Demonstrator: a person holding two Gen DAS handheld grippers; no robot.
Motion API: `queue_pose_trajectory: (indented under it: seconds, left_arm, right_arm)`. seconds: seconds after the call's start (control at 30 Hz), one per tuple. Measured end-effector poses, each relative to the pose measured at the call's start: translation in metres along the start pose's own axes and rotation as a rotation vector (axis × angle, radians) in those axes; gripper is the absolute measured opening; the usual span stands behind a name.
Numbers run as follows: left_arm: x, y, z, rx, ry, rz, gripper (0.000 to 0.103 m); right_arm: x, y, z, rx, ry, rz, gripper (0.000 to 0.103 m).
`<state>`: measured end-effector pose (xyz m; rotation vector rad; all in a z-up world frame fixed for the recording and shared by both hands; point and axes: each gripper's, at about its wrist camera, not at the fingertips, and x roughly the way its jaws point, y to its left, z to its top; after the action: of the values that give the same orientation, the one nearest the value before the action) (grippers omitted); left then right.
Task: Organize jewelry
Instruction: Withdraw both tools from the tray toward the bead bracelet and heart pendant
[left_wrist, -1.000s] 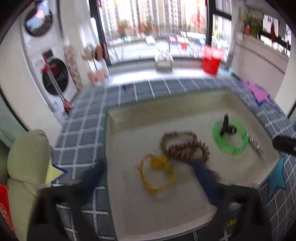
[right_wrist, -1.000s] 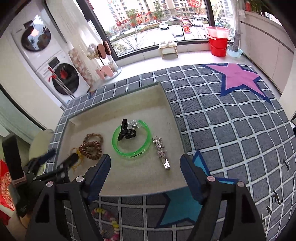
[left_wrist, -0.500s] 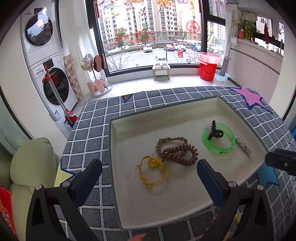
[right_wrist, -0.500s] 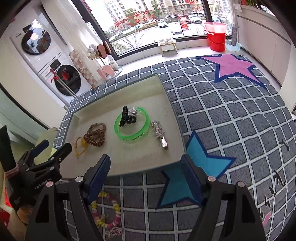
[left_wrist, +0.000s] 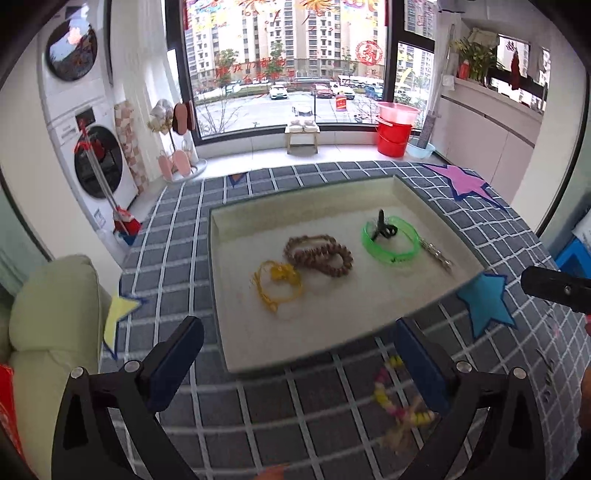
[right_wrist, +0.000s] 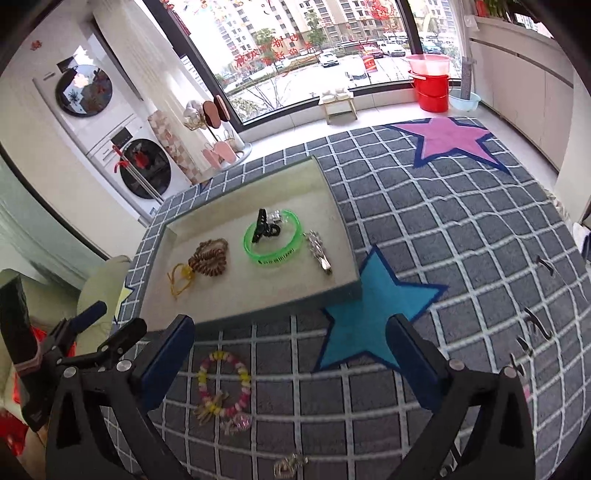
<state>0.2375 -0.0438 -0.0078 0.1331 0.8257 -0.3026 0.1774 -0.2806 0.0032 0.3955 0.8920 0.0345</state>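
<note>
a shallow rectangular tray with a pale, felt-like lining and thin grey-green walls sits on the tabletop, which is covered by a soft grey cloth with a white grid and sewn-on stars: pink at the far right corner, blue by the tray's near right corner, pale yellow at the left edge.

inside the tray, from its left side to its right: a thin yellow cord bracelet with a knotted tassel, touching a coiled string of brown wooden beads; a translucent green plastic bangle with a black claw clip resting across its far rim; and a slim silver rhinestone hair clip just beside the bangle, near the tray's right wall.

outside the tray, on the cloth by the near edge of the tabletop, lies a bracelet of pink, yellow and white beads with a straw-coloured tassel; the left wrist view shows it blurred and partly hidden by a finger, the right wrist view shows it whole. only the right wrist view shows a small clear charm touching it and a small metal piece nearer the edge, too small to identify.

the left hand-held gripper hangs spread wide and empty above the tray's near wall. the right hand-held gripper has just been opening, stands at full spread with nothing between its jaws, above the cloth.
</note>
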Motion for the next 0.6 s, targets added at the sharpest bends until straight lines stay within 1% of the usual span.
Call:
queue_pose_trajectory:
  seconds: [0.1,0.23,0.37,0.6]
  left_arm:
    - [-0.006,-0.002,-0.009,-0.008,-0.009,-0.002,0.103]
    - [-0.010,-0.007,-0.021,0.008,0.005,-0.009,0.103]
    - [-0.008,-0.011,-0.033,0.002,0.045,-0.052,0.103]
    - [0.008,-0.017,-0.049,-0.032,0.113,-0.074,0.103]
  right_arm:
    - [-0.009,0.000,-0.010,-0.007,0.007,-0.013,0.103]
    - [-0.015,0.002,-0.025,-0.027,0.028,-0.021,0.103]
    - [-0.019,0.006,-0.047,-0.056,0.049,-0.042,0.103]
    - [-0.018,0.012,-0.084,-0.114,0.091,-0.084,0.103]
